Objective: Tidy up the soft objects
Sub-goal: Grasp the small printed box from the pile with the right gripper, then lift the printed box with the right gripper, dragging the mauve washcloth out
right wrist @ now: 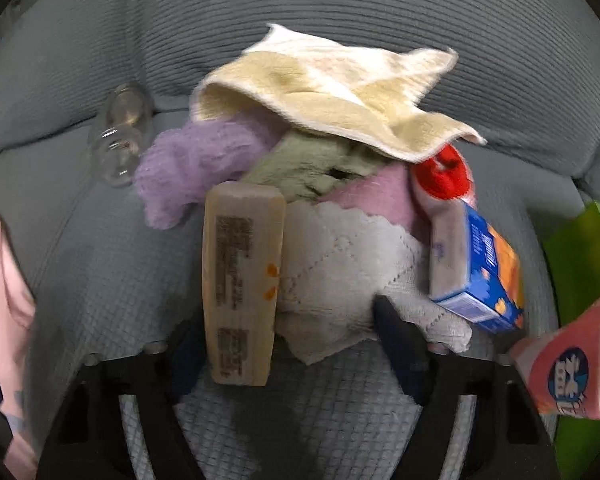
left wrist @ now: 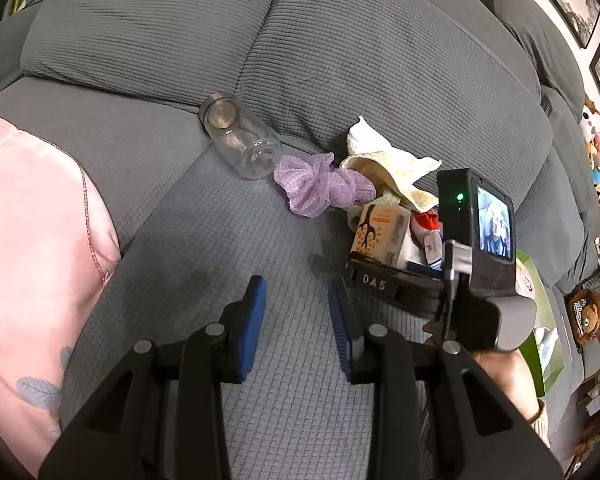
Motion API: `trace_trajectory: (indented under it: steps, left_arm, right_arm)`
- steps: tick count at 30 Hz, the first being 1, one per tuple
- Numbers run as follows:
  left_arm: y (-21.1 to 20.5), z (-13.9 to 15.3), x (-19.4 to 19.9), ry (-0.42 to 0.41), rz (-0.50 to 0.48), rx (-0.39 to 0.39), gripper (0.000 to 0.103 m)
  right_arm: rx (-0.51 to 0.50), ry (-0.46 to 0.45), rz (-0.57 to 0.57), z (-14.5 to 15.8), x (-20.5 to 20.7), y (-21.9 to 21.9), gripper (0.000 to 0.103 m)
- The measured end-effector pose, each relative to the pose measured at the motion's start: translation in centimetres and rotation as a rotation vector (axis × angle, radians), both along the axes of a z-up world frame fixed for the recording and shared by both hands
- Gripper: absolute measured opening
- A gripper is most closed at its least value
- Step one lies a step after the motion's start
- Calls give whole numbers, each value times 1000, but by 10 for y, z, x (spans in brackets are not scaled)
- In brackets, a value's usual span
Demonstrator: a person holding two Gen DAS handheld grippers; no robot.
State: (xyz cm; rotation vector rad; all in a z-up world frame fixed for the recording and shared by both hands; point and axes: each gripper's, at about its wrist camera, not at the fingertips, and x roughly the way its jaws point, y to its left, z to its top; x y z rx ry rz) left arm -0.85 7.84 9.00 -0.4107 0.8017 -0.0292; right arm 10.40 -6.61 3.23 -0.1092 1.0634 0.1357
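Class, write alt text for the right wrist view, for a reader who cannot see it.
A heap of soft cloths on a grey sofa fills the view: a cream towel on top, purple mesh fabric at left, a white quilted cloth in front. A tan box and blue box flank it, between the right gripper fingers.

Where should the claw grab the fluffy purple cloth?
Probably the crumpled purple mesh cloth's loose left bunch, from the open seat side. That end lies free on the grey couch cushion; its right end tucks under the cream towel.
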Motion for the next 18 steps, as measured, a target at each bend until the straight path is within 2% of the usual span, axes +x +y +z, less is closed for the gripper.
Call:
trace_trajectory:
  steps: [5,11,15,18]
  left_arm:
    - [1,0,0,3,7,1,30]
    - [3,-1,0,9,13,-3,31]
    - [3,-1,0,14,17,-7,31]
    - [3,-1,0,21,23,-6,32]
  right_arm:
    - [36,-5,15,7,-7,-5,33]
    - [82,-40,36,25,-31,-19,28]
    - [181,-51,35,40,-52,-39,28]
    - [254,-57,77,52,-71,-47,24]
